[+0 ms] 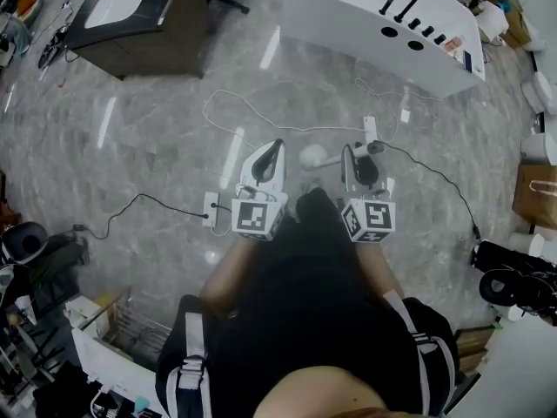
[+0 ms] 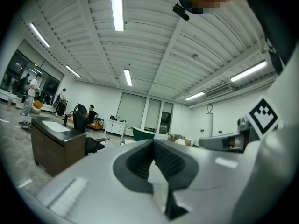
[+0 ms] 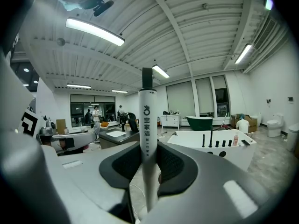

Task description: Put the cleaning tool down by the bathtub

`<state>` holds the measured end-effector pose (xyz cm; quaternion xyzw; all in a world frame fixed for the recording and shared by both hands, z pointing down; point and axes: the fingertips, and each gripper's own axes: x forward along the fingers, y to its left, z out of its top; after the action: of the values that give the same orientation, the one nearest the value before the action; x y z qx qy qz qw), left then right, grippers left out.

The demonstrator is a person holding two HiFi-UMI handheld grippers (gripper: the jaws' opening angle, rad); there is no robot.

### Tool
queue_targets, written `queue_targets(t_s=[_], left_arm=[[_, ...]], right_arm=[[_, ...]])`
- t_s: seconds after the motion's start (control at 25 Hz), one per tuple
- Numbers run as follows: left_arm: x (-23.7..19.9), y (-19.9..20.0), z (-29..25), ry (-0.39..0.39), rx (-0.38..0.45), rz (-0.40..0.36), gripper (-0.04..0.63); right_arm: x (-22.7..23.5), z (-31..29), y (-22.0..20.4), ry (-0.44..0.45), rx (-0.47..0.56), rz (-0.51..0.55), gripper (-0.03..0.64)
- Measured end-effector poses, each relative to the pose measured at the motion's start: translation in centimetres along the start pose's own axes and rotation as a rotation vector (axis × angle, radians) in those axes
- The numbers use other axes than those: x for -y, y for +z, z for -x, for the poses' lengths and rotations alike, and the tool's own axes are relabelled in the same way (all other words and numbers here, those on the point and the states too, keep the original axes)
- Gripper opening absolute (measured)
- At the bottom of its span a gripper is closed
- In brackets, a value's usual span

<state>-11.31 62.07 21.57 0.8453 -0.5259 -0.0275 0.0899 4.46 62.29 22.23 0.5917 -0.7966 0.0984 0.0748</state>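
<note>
The cleaning tool is a white stick with a black cap and a round white head (image 1: 313, 156). In the right gripper view its printed handle (image 3: 146, 120) stands upright between the pads. My right gripper (image 3: 148, 146) is shut on that handle; in the head view the right gripper (image 1: 359, 157) hangs over the grey floor with the tool lying crosswise in front of it. The white bathtub (image 1: 383, 24) with black taps stands farther ahead to the right, and the right gripper view shows the bathtub (image 3: 210, 150) some way off. My left gripper (image 1: 275, 151) is shut with nothing in it, and its pads (image 2: 163, 160) meet at the tips.
A dark vanity cabinet (image 1: 139, 16) with a white basin stands at the far left. White and black cables (image 1: 261, 111) and a power strip (image 1: 211, 209) lie on the floor. A brown paper bag (image 1: 535, 194) and black gear (image 1: 513, 281) sit at the right. A green tub (image 3: 200, 122) stands in the distance.
</note>
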Motion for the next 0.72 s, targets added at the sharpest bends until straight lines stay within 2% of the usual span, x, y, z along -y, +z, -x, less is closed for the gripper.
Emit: queue_targets(t_s=[0.4,0.72], left_arm=[[-2.0,0.0,-3.3,0.016,-0.010,-0.012,0.008],[-3.4,0.6,-8.6,0.002,-0.005,-0.012,0.008]], right_arm=[[1.6,-3.9,0.6,-0.010,0.012,0.003,0.095],[3.3,-8.7,1.6,0.006,0.010,0.011,0.095]])
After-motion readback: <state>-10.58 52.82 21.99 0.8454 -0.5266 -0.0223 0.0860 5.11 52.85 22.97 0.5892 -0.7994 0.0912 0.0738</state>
